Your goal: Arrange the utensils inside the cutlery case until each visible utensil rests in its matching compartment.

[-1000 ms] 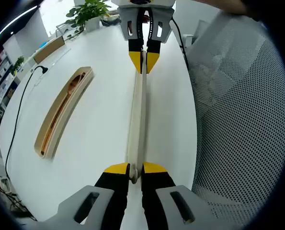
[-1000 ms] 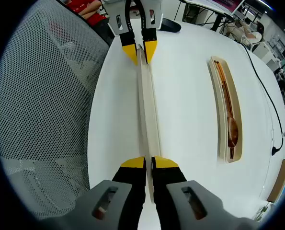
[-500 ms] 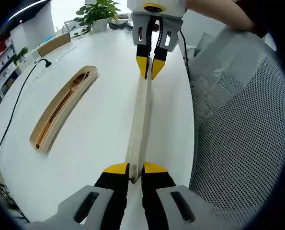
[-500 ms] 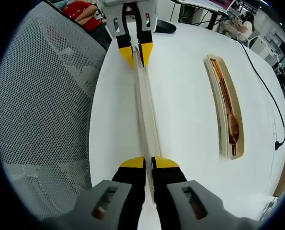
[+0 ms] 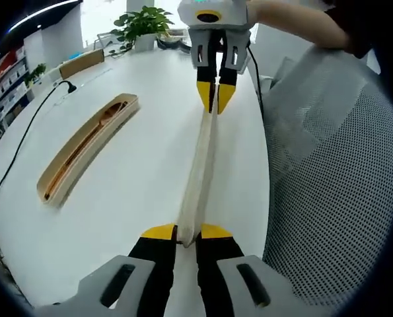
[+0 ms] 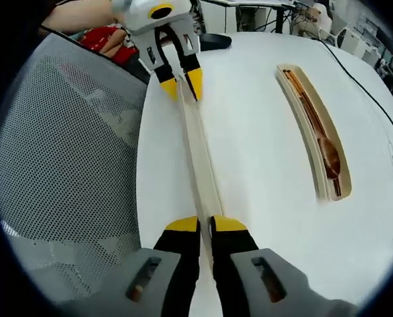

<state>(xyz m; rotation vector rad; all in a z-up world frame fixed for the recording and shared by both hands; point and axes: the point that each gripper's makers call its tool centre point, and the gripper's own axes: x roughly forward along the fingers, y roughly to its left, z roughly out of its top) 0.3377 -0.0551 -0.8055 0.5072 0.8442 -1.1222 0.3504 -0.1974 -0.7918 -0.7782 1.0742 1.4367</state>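
Both grippers are pinching opposite ends of one long, pale wooden lid [image 5: 201,172], holding it on edge over the white surface [image 5: 137,185]. The left gripper [image 5: 187,232] is clamping the near end in the left gripper view, its yellow-tipped jaws closed tight against the thin wood, while the right gripper [image 5: 216,99] is gripping the far end, a person's hand [image 5: 282,16] behind it. In the right gripper view the right gripper [image 6: 205,224] is closed on its own end, the left gripper [image 6: 180,84] on the other. The open cutlery case [image 6: 315,132] is lying well apart on the surface, a wooden spoon [image 6: 329,153] resting inside. A mesh chair back [image 6: 71,158] is standing beside the surface's edge.
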